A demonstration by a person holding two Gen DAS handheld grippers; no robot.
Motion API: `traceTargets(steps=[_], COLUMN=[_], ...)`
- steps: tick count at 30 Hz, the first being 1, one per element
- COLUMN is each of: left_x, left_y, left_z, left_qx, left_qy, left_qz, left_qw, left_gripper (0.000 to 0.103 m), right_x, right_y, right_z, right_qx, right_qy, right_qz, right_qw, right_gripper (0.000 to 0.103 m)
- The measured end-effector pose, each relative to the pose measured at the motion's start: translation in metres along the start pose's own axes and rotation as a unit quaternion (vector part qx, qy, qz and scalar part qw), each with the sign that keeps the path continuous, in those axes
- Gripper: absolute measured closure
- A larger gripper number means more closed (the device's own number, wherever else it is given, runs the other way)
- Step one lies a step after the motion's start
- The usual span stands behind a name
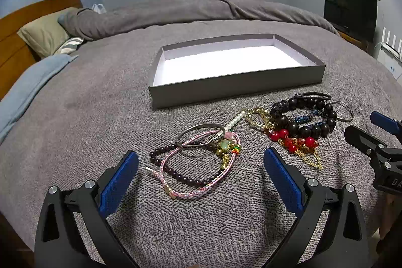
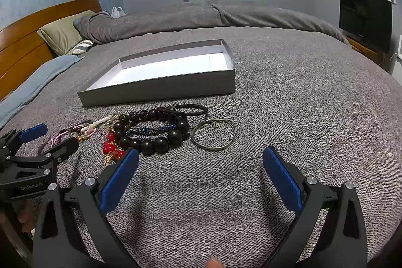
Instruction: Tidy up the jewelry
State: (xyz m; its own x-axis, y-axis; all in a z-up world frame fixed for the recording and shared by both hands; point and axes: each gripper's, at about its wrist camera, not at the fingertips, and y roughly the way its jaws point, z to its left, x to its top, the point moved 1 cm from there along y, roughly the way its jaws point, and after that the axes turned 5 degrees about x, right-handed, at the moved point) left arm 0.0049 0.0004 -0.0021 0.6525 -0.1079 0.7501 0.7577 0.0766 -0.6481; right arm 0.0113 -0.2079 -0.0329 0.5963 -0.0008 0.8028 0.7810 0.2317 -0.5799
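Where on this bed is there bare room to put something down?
The grey tray is empty inside. Bare blanket lies right of the tray and past the silver bangle, and also left of the tray toward the blue blanket. It is crowded just in front of the tray, where the black bead bracelet and pink cord bracelet tangle with others.

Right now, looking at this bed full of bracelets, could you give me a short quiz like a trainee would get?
1. True or false: the grey tray already holds some jewelry.
2. Which piece lies nearest the right gripper? A) the pink cord bracelet B) the plain metal bangle C) the pearl strand
3. Fill in: the jaws of the left gripper stand ____.

Key
1. False: its white floor is bare.
2. B: it lies alone just ahead of that gripper, beside the big black bead bracelet.
3. Open, wide, with nothing gripped; the pink cord bracelet lies on the blanket just ahead of them.
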Motion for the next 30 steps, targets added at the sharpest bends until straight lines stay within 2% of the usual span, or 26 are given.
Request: traceTargets(steps=[30], left_x=[-0.0024], left_y=[0.0035], left_z=[-0.0034], left_qx=[-0.001], left_qy=[0.003], left_qz=[0.003], left_qw=[1.0], left_gripper=[0.004], right_x=[-0.0026], right_y=[0.0053], right_z=[0.0023], right_qx=[0.0], right_qy=[-0.002], right_qz=[0.001], right_qw=[1.0], right_gripper=[0.005])
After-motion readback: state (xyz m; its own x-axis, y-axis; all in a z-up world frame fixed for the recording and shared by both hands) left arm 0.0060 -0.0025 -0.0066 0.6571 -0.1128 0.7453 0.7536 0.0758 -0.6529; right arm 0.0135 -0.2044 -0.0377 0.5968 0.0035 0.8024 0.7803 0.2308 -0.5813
